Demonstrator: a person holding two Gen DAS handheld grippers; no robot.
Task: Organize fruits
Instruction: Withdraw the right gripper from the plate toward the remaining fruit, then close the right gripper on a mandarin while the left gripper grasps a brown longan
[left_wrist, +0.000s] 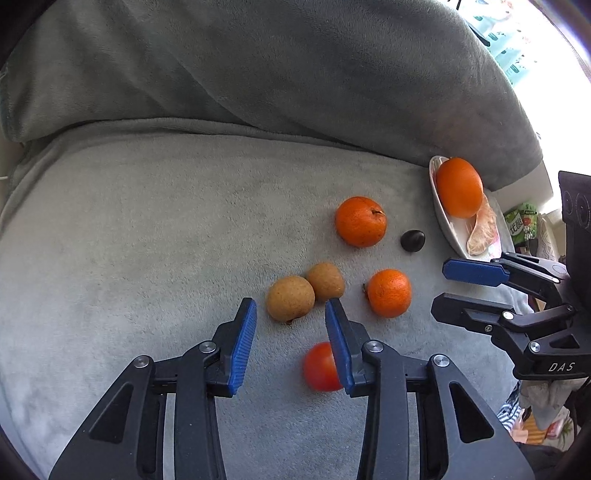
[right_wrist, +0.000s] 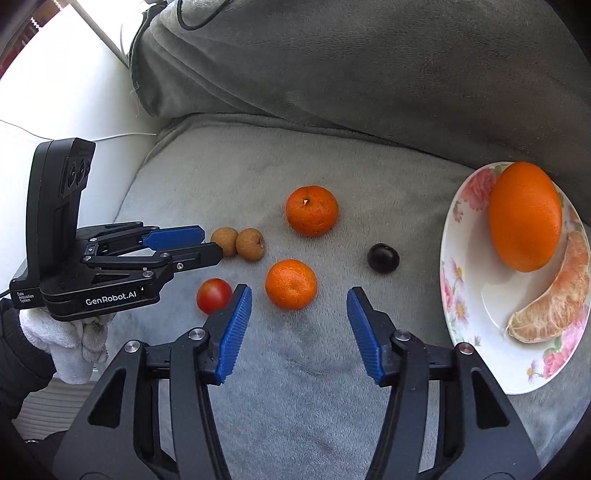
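Fruits lie on a grey blanket: two mandarins (right_wrist: 312, 210) (right_wrist: 290, 284), two brown longans (right_wrist: 250, 244) (right_wrist: 225, 240), a red tomato (right_wrist: 213, 295) and a dark plum (right_wrist: 383, 258). A flowered plate (right_wrist: 465, 291) at the right holds a large orange (right_wrist: 524, 216) and a peeled segment (right_wrist: 554, 299). My left gripper (left_wrist: 291, 314) is open and empty, just short of the longans (left_wrist: 290, 298), with the tomato (left_wrist: 319, 367) beside its right finger. My right gripper (right_wrist: 299, 299) is open and empty, just short of the near mandarin.
A grey cushion back (right_wrist: 369, 74) rises behind the seat. A white surface (right_wrist: 55, 110) lies left of the blanket. The left gripper's body (right_wrist: 92, 266) reaches in from the left in the right wrist view; the right gripper (left_wrist: 480, 288) shows at the right in the left wrist view.
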